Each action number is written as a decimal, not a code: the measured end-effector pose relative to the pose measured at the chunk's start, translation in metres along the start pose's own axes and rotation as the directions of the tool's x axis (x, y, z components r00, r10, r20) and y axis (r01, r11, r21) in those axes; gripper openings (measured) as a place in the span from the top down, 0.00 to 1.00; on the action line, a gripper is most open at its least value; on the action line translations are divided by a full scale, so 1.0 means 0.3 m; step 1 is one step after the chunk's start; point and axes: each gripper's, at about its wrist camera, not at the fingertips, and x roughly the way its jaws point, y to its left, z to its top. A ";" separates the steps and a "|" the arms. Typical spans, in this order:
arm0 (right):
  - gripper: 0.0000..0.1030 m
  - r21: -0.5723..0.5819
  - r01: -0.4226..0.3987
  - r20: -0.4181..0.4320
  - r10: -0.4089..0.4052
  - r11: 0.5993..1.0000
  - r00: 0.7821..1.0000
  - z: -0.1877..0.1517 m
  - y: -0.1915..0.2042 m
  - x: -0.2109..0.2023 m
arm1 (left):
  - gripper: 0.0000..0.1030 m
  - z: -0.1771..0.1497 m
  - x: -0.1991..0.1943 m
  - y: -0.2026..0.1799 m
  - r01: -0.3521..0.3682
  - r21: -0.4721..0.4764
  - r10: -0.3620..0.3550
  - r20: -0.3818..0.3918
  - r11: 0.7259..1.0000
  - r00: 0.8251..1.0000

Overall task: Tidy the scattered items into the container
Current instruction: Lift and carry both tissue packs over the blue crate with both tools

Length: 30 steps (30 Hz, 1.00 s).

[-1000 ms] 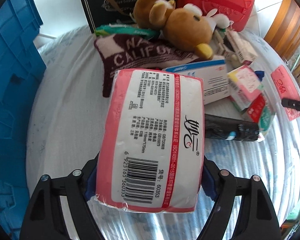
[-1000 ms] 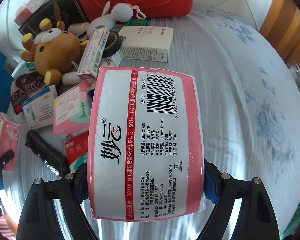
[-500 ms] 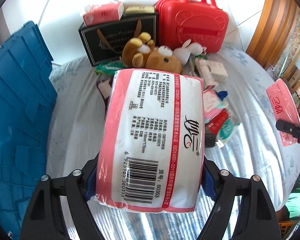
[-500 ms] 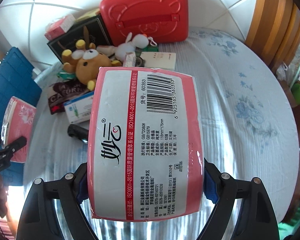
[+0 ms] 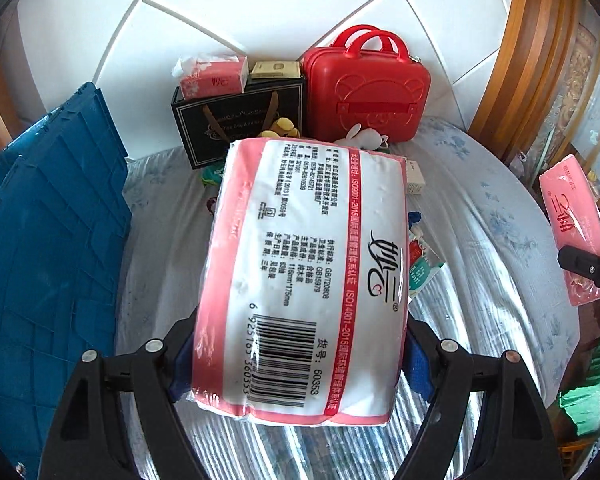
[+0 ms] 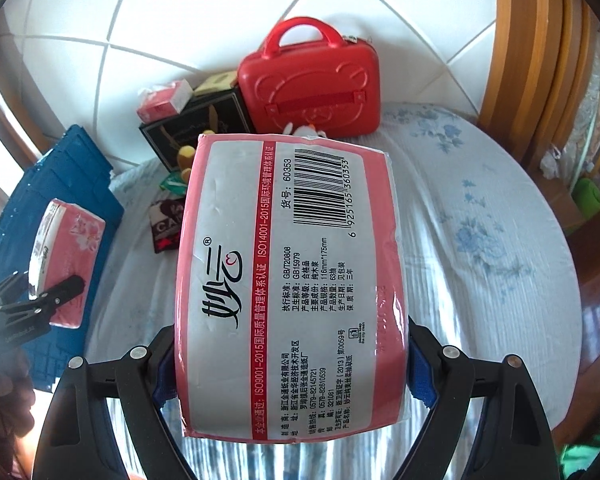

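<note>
My left gripper (image 5: pixel 296 364) is shut on a pink-and-white tissue pack (image 5: pixel 304 272), held high above the bed. My right gripper (image 6: pixel 292 368) is shut on a second, identical tissue pack (image 6: pixel 288 280). Each pack also shows in the other view: the right one at the far right (image 5: pixel 572 232), the left one over the blue crate (image 6: pixel 60 256). The blue plastic crate (image 5: pixel 48 248) stands at the left of the bed. Scattered items lie mostly hidden behind the packs: a plush bear (image 5: pixel 280 126), a dark cloth (image 6: pixel 166 224), small boxes (image 5: pixel 414 176).
A red carry case (image 5: pixel 366 88) and a black gift bag (image 5: pixel 240 120) with a tissue box (image 5: pixel 212 76) on top stand against the tiled wall. The bed has a floral sheet (image 6: pixel 480 240). A wooden frame (image 5: pixel 540 60) is on the right.
Both grippers have risen and pulled back from the pile with their packs; the items look smaller and farther. The left pack now hangs over the crate in the right wrist view.
</note>
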 end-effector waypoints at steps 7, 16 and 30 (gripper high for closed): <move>0.15 -0.015 -0.025 0.050 0.026 1.000 0.998 -0.007 0.065 -0.115 | 0.22 -0.004 -0.125 0.005 0.006 -0.005 -0.006 0.051 1.000 0.999; 0.15 -0.017 -0.063 0.088 0.064 0.998 0.994 -0.009 0.133 -0.204 | 0.22 0.009 -0.247 0.029 -0.001 0.003 0.000 0.103 1.000 0.995; 0.15 -0.039 -0.090 0.149 0.094 0.995 0.984 -0.007 0.237 -0.332 | 0.22 0.024 -0.438 0.109 -0.001 0.021 -0.003 0.192 1.000 0.981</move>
